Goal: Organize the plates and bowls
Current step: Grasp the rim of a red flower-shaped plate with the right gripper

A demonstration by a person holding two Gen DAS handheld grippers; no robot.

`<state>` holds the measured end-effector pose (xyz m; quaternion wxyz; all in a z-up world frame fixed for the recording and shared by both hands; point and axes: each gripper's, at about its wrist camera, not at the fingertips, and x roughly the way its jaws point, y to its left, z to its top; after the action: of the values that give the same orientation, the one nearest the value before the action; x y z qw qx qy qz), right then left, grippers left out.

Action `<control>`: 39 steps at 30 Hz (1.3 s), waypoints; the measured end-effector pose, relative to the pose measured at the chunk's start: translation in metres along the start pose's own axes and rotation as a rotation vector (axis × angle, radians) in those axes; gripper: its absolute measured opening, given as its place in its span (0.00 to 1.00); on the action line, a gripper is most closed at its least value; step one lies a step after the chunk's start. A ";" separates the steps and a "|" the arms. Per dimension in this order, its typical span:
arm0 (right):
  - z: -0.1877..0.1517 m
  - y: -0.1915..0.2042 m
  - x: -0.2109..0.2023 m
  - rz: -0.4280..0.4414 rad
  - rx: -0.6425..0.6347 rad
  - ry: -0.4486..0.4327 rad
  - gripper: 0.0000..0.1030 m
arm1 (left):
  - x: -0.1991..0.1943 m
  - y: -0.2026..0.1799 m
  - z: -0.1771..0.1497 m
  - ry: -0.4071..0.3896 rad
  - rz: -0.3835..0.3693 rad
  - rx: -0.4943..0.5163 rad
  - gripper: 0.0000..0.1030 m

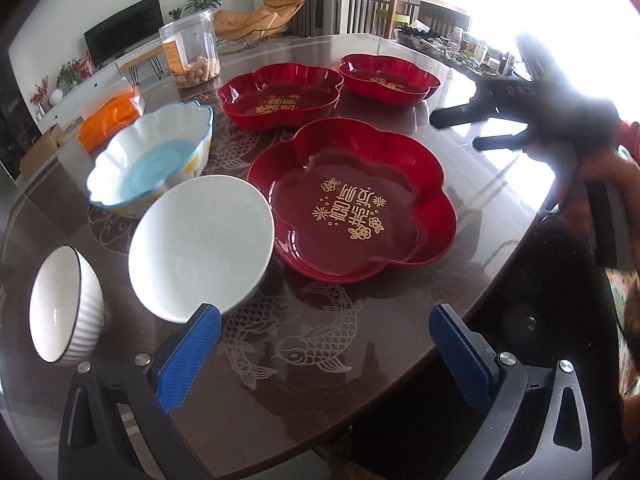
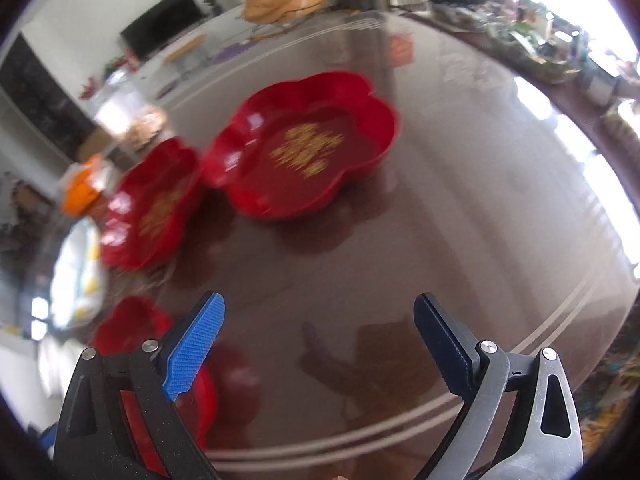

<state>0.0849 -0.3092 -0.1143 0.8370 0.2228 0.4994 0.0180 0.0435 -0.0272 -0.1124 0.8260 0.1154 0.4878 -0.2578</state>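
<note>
My left gripper (image 1: 324,344) is spread wide and empty over the table (image 1: 360,360); its left pad (image 1: 190,356) overlaps a plain white bowl (image 1: 200,244). My right gripper (image 2: 320,344) also gapes empty. Ahead lie three red flower-shaped plates, the nearest (image 1: 352,200) bearing gold Chinese characters I cannot read. A jar (image 1: 192,52) carries an illegible orange label.
</note>
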 end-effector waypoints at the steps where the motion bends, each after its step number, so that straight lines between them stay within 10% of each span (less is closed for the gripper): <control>1: -0.016 0.013 0.004 0.045 -0.028 0.032 0.94 | 0.004 0.002 0.002 0.009 -0.005 -0.022 1.00; 22: -0.037 0.056 0.042 -0.195 -0.224 0.103 0.90 | -0.010 0.018 -0.002 -0.046 0.049 -0.126 1.00; 31: -0.053 0.066 -0.012 -0.262 -0.313 -0.049 0.90 | -0.002 0.036 0.092 -0.042 0.120 0.043 1.00; 32: -0.056 0.064 -0.016 -0.259 -0.298 -0.056 0.69 | 0.001 0.041 0.102 -0.037 0.117 0.038 1.00; 33: -0.061 0.059 -0.020 -0.255 -0.274 -0.058 0.12 | 0.003 0.047 0.110 -0.031 0.103 0.027 1.00; 34: -0.064 0.055 -0.022 -0.265 -0.250 -0.057 0.04 | 0.005 0.051 0.117 -0.027 0.093 0.017 1.00; 37: -0.071 0.050 -0.026 -0.247 -0.228 -0.033 0.23 | 0.013 0.050 0.132 -0.014 0.066 0.070 1.00; 39: -0.074 0.043 -0.027 -0.206 -0.187 -0.016 0.65 | 0.032 0.046 0.140 0.042 0.062 0.151 1.00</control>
<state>0.0171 -0.2511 -0.1043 0.8555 0.0917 0.5091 -0.0234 0.1852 -0.0601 -0.0732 0.8121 0.1978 0.4804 -0.2656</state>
